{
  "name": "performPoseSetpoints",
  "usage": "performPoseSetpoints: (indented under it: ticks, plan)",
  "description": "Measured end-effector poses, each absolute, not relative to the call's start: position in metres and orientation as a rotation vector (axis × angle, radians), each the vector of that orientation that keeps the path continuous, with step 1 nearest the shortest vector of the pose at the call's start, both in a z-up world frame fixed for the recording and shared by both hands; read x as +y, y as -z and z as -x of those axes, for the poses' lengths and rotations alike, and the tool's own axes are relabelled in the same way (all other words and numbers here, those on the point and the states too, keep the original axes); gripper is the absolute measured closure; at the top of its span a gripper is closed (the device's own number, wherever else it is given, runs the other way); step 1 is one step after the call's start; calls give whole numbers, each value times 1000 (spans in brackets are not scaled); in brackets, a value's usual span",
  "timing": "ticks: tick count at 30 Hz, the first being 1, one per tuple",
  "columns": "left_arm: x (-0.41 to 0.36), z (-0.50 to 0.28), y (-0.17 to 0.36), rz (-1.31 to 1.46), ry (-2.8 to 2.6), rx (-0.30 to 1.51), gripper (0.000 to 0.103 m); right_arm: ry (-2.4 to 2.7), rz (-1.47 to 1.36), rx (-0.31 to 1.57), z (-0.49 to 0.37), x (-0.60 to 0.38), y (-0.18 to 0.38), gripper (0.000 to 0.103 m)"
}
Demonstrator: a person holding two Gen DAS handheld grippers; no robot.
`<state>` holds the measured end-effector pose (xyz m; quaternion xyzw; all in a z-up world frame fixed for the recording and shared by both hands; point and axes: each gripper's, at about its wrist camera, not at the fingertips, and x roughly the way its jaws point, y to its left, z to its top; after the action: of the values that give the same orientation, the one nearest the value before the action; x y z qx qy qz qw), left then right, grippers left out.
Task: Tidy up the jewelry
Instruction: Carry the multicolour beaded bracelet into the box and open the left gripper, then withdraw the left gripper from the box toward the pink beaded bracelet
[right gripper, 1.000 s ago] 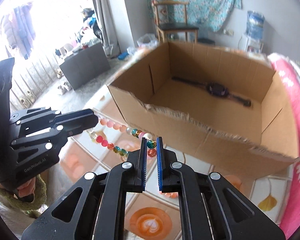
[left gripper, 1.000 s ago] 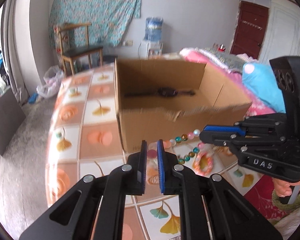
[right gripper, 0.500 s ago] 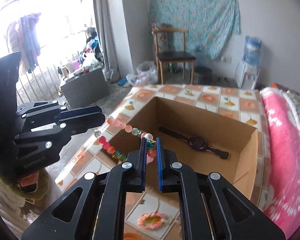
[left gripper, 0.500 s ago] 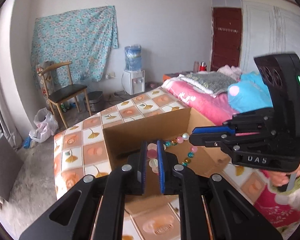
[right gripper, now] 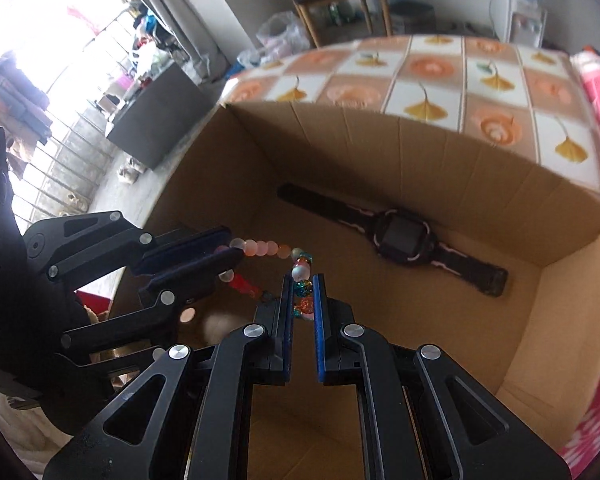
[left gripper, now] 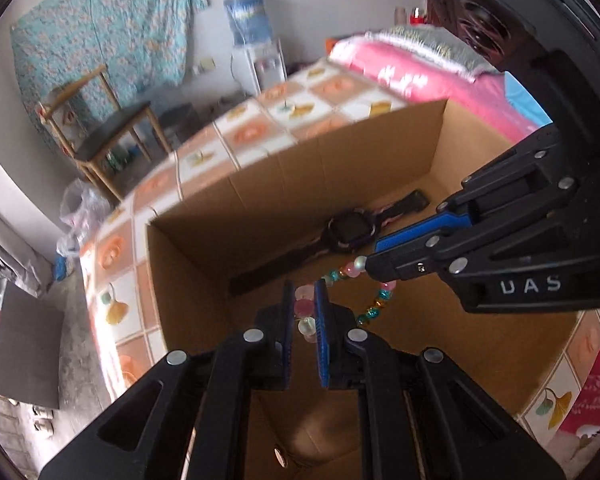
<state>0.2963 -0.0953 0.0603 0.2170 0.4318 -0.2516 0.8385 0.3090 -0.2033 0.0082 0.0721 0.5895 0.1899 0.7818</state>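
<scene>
A beaded bracelet (left gripper: 342, 274) of pink, white and teal beads hangs stretched between both grippers, inside the open cardboard box (left gripper: 204, 216). My left gripper (left gripper: 303, 294) is shut on its pink and white beads. My right gripper (right gripper: 303, 286) is shut on its teal and orange beads (right gripper: 303, 289). Each gripper shows in the other's view: the right gripper (left gripper: 374, 258) comes in from the right, the left gripper (right gripper: 230, 246) from the left. A black wristwatch (right gripper: 398, 236) lies flat on the box floor beyond the bracelet; in the left wrist view this wristwatch (left gripper: 350, 232) sits just behind the beads.
The box stands on a table with an orange and white tiled cloth (right gripper: 428, 76). A pink bed cover (left gripper: 412, 76) lies to the right. On the floor beyond are a wooden chair (left gripper: 108, 120), a water dispenser (left gripper: 252, 36) and a dark board (left gripper: 28, 344).
Both grippers have carried the bracelet from the table in front of the box up over its near wall and down into the box. Both jaws stay shut on the beads.
</scene>
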Motion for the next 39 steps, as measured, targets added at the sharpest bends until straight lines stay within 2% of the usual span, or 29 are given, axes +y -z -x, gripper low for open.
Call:
performPoseSetpoints:
  ticks: [8, 16, 18, 22, 29, 31, 35, 37, 39]
  plan:
    - [-97, -307, -49, -509, 491, 951, 92, -414, -229, 1369, -317, -203, 13, 91]
    - [-88, -305, -57, -485, 468, 936, 91, -408, -263, 1284, -304, -214, -6, 79]
    - [-83, -302, -65, -456, 475, 917, 88, -405, -265, 1241, -294, -218, -19, 77]
    - [-67, -286, -90, -385, 485, 861, 78, -385, -256, 1148, -266, -226, -50, 73]
    - [-11, -219, -141, -209, 492, 718, 49, -383, -256, 910, -186, -246, -117, 56]
    - [4, -194, -145, -175, 502, 694, 44, -378, -263, 868, -155, -253, -126, 53]
    - [18, -155, -131, -143, 514, 708, 29, -315, -255, 850, -98, -252, -117, 35]
    - [19, -141, -107, -129, 513, 763, 24, -250, -233, 863, -80, -249, -102, 30]
    - [14, -135, -77, -127, 496, 840, 23, -137, -225, 920, -61, -249, -73, 28]
